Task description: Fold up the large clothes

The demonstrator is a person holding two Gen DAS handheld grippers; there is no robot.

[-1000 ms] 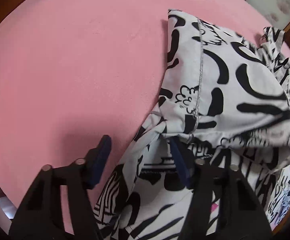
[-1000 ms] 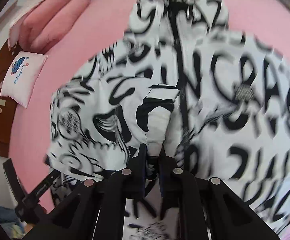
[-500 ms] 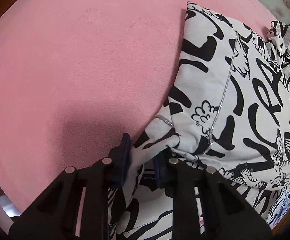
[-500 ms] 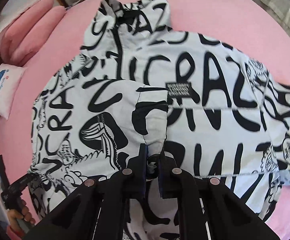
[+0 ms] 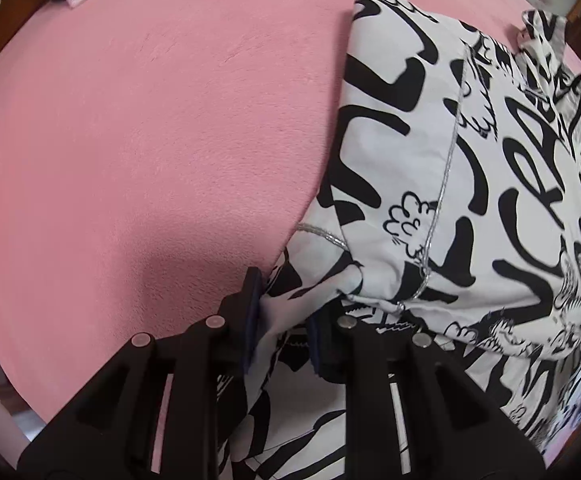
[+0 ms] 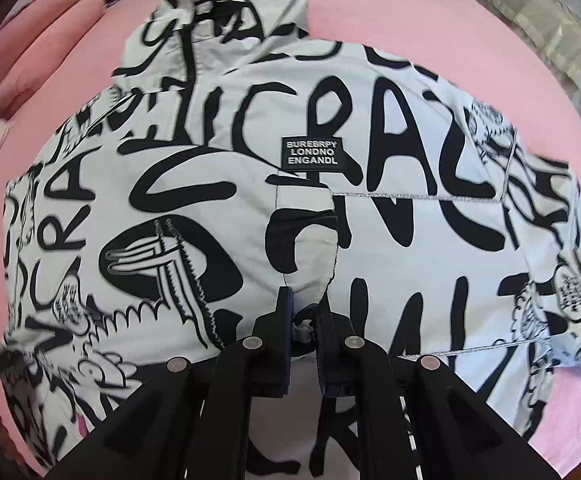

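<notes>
Left tool [image 5: 282, 312]: pointing steeply downward, jaws have just been closing and now pinch a fold of cloth between the pads. Right tool [image 6: 305, 316]: also steeply downward, jaws nearly together, clamped on cloth.

A matt woven cloth jacket [image 6: 218, 208], stitched in glinting silver thread, lies on a fuzzy pink bedcover [image 5: 150, 140]; matt black plastic grippers carry shiny metal pins.

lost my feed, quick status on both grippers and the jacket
Left gripper just closed on jacket edge. Right gripper shut on a fold. Jacket spread on pink bed. Nothing in the way.
</notes>
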